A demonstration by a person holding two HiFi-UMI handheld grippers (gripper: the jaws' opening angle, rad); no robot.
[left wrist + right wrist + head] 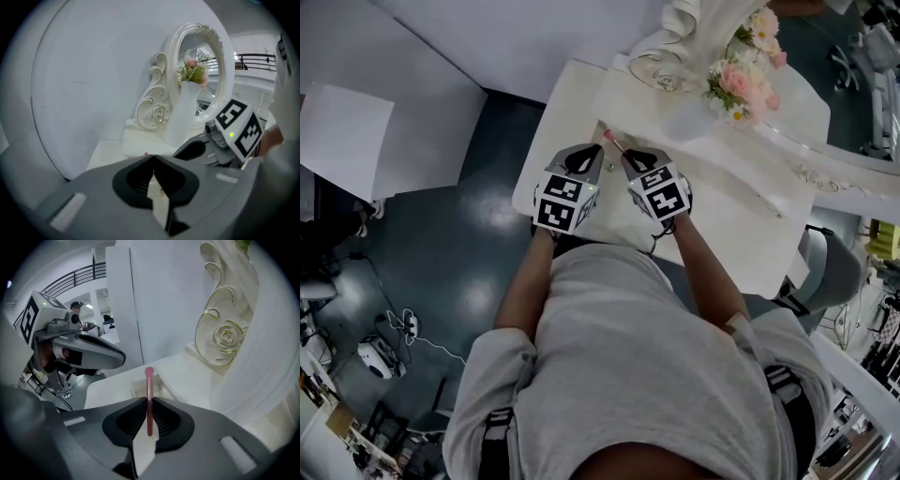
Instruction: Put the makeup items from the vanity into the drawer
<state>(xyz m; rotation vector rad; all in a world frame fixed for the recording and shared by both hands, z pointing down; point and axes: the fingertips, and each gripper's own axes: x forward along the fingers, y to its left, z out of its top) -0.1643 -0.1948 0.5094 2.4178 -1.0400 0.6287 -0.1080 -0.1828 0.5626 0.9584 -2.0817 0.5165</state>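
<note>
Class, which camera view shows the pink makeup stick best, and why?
The right gripper view: the pink makeup stick stands full length, clamped in the right gripper. The head view shows only its tip; the left gripper view barely shows it.

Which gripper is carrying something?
The right gripper, clamped on a slim pink makeup stick; the left gripper is shut with nothing between its jaws.

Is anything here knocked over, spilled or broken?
Nothing stands out. The vase of flowers stands upright on the white vanity, with nothing spilled beside it. The right gripper has its jaws shut on a slim pink makeup stick, held straight. The left gripper is shut and empty.
</note>
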